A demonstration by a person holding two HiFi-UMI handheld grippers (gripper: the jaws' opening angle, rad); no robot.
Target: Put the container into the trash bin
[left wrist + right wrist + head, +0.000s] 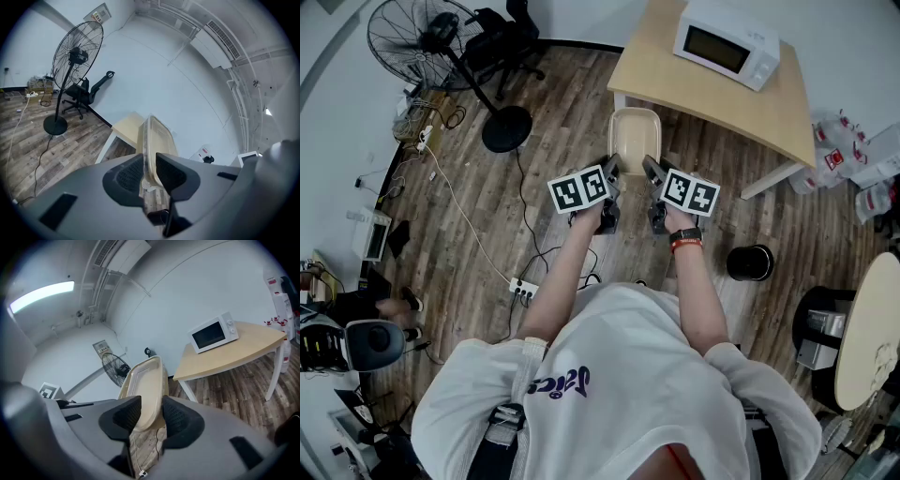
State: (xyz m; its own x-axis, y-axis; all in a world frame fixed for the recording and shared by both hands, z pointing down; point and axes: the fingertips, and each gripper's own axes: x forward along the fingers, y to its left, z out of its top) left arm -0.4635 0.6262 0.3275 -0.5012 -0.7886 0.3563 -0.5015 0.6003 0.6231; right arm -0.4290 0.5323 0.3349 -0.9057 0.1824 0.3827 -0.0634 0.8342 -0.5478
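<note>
In the head view I hold a beige, shallow plastic container (635,139) in the air above the wood floor, just in front of the table. My left gripper (612,171) is shut on its left rim and my right gripper (650,171) on its right rim. The left gripper view shows the container (158,135) edge-on, its rim pinched between the black pads of the left gripper (149,176). In the right gripper view the container (146,383) rises from between the pads of the right gripper (151,417). A black round trash bin (750,262) stands on the floor to my right.
A light wooden table (769,108) with a white microwave (727,42) stands ahead. A pedestal fan (431,37) and an office chair (502,37) are at the far left. A power strip (523,289) with cables lies on the floor. Bags (853,155) and a round table (872,333) are at the right.
</note>
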